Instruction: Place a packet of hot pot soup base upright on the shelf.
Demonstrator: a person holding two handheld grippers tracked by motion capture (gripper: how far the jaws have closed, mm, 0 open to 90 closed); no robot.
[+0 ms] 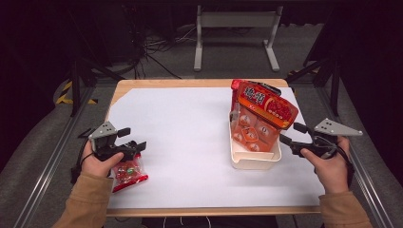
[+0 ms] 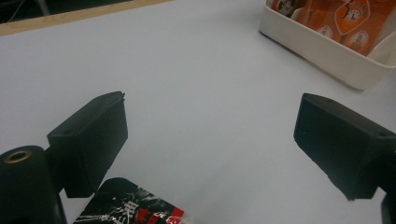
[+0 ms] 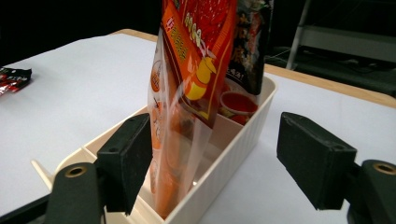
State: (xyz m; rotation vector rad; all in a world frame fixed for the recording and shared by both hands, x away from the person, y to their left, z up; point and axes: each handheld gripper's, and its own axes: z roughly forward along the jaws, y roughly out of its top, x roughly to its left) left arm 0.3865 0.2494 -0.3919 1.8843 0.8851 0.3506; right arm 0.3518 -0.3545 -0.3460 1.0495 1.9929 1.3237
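Both grippers are seen with jaws spread wide and nothing clamped. By the counter's right edge the right gripper (image 1: 291, 134) is held just beside the white bin (image 1: 254, 161), its jaws parted on either side of the bin's near wall in the right gripper view, with no pad pressing on anything. An orange snack bag (image 1: 263, 107) is stood upright in that bin, leaning against a darker packet (image 3: 251, 42) behind it; more orange packets (image 1: 251, 133) are lain in the bin's bottom. The step of placing the bag in the bin is judged to be finished, the bag being released and left to stand on its own.

At the counter's front left corner the left gripper (image 1: 127, 142) is poised over a small red packet (image 1: 127, 175) lying flat on the white sheet; in the left gripper view the packet's edge (image 2: 135, 207) is seen just below and between the jaws, not yet touched.

The next move is judged to fall to the left gripper: it must be lowered so that the packet's edge is brought between the pads, then closed, lifted and carried across to the bin. Since the packet lies flat and crinkled, a low, tilted approach is called for, lest it be pushed along the sheet.
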